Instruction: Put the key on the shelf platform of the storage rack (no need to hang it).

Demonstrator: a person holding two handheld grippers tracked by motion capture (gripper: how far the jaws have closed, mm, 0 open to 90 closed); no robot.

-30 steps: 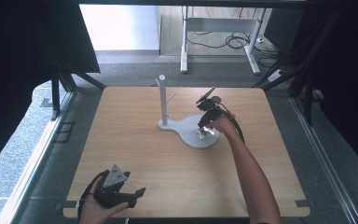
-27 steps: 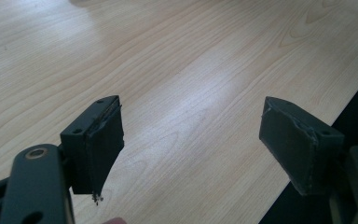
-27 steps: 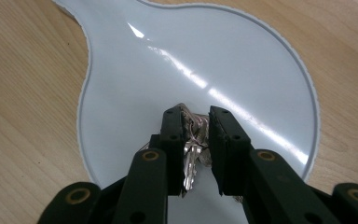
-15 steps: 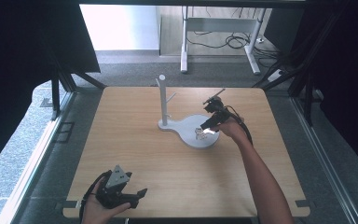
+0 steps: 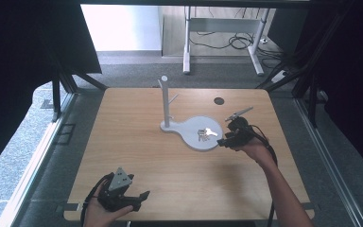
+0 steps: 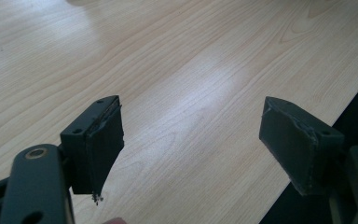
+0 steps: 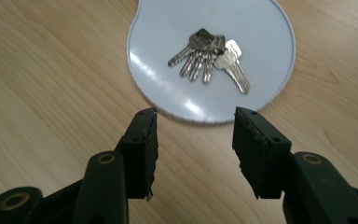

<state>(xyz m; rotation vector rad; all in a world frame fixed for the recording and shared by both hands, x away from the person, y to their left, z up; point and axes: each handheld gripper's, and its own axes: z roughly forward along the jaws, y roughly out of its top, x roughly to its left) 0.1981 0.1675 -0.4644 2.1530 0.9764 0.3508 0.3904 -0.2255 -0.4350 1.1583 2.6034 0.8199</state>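
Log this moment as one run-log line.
right hand-held gripper: open, beside tray | keys: on tray | left hand-held gripper: open, near table edge

The left gripper (image 6: 191, 140) hangs wide apart above the wooden table (image 6: 177, 60).

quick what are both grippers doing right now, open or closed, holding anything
Left gripper: open, empty, above the light wooden table.
Right gripper: open, empty, short of the bunch of silver keys.

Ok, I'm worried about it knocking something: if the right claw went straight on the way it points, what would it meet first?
Probably the rim of the white dish just ahead of the right claw, then the bunch of keys lying in it. The claw is open and holds nothing; its height above the table is unclear.
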